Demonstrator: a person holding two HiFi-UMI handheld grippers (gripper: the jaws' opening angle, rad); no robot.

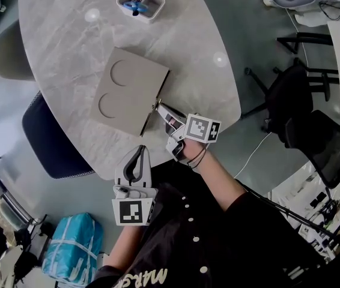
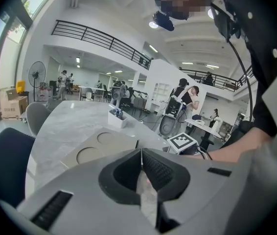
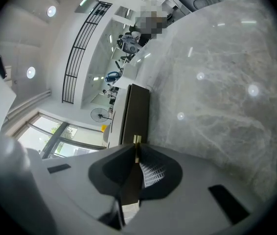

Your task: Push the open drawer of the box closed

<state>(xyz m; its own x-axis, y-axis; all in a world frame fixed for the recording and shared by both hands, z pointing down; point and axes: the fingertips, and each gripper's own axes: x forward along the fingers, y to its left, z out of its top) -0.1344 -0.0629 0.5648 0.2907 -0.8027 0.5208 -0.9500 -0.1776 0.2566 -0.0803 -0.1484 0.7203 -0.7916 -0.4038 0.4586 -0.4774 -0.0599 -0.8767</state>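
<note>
A flat grey-brown box [image 1: 128, 92] with two round recesses in its lid lies on the marble table [image 1: 68, 29]. Its dark drawer front [image 1: 156, 98] faces me and looks flush with the box. My right gripper [image 1: 160, 106] reaches that front, shut on the drawer's small brass knob [image 3: 136, 140]. In the right gripper view the drawer front [image 3: 134, 111] runs away from the right gripper [image 3: 136, 148]. My left gripper [image 1: 140, 150] hangs shut and empty at the table's near edge. In its own view the left gripper [image 2: 141, 153] points at the box [image 2: 99, 148].
A white tray [image 1: 141, 3] with a blue item stands at the table's far side. A dark blue chair [image 1: 50, 140] and a grey chair [image 1: 9, 53] sit at the left, black office chairs [image 1: 305, 104] at the right. A blue bag [image 1: 74, 245] lies on the floor.
</note>
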